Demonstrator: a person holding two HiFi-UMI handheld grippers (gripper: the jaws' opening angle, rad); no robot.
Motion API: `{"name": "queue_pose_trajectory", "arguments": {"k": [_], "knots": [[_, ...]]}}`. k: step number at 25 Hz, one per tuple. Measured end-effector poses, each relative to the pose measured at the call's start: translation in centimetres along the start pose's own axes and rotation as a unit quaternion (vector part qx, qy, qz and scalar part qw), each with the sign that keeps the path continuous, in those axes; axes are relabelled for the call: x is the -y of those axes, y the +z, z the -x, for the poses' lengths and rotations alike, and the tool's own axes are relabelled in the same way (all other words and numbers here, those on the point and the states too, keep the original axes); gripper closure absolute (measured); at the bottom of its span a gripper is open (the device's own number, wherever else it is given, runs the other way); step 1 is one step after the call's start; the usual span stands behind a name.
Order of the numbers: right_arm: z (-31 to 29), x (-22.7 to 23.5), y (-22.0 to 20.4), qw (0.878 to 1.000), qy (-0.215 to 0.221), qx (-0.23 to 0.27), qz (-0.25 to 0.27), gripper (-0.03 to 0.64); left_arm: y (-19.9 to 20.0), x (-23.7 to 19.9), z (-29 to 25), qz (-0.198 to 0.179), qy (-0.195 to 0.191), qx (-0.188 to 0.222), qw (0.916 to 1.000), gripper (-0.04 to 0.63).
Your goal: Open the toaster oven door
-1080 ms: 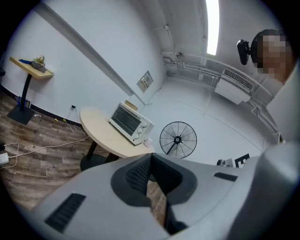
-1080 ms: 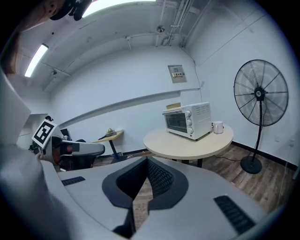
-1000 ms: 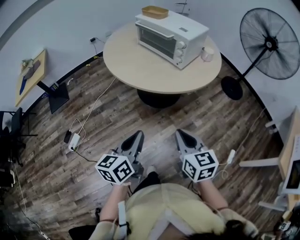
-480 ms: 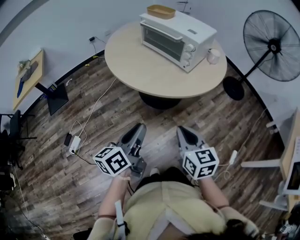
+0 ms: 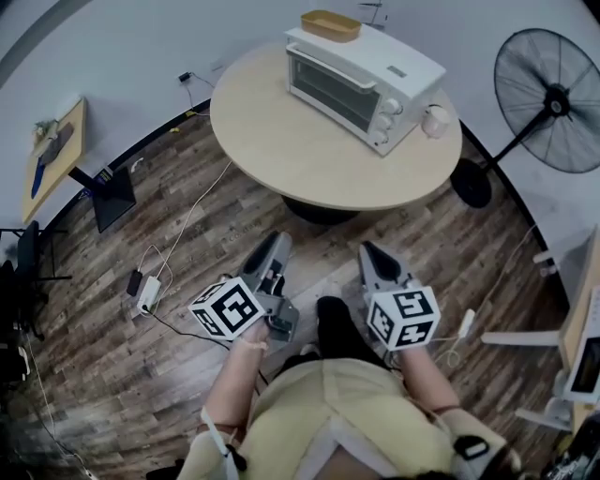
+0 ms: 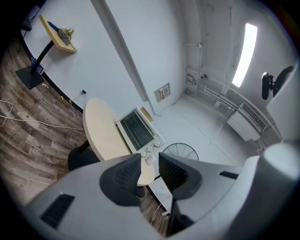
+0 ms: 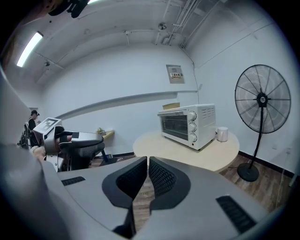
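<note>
The white toaster oven [image 5: 361,73] stands at the far side of a round beige table [image 5: 309,159], its glass door closed. It also shows in the left gripper view as the oven [image 6: 138,131] and in the right gripper view as the oven [image 7: 187,124]. Both grippers hang low over the wooden floor, well short of the table. My left gripper [image 5: 275,242] points toward the table; its jaws are opening, and the left gripper [image 6: 149,157] has nothing in the gap between them. My right gripper [image 5: 370,251] is shut and empty, and the right gripper [image 7: 147,161] has its tips almost touching.
A shallow tan tray [image 5: 330,24] lies on top of the oven and a white cup [image 5: 436,120] stands to its right. A pedestal fan [image 5: 553,98] stands right of the table. Cables and a power strip [image 5: 150,281] lie on the floor at left.
The table and oven have shifted slightly right and nearer in the head view. The left gripper has turned a little and moved forward; the right one has barely moved.
</note>
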State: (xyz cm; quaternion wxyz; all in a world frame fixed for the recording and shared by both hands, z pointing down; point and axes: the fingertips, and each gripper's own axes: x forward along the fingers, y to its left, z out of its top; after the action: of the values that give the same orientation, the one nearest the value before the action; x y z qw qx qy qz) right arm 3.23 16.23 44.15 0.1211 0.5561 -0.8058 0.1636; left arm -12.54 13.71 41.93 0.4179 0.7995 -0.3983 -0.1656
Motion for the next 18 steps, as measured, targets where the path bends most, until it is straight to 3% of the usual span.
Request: {"name": "queue_pose_trajectory", "arguments": {"k": [5,18], "knots": [[-3.4,1.9,2.2,1.0,-0.004,0.004,0.001,0.614,3.4,-0.6,-3.6,0.001,0.011,0.024,0.9997,0.497],[-11.1,8.0,6.7,1.0,0.003,0.001,-0.002,0.614,7.8,-0.6,-15.3,0.03,0.011,0.03,0.9991,0.491]]}}
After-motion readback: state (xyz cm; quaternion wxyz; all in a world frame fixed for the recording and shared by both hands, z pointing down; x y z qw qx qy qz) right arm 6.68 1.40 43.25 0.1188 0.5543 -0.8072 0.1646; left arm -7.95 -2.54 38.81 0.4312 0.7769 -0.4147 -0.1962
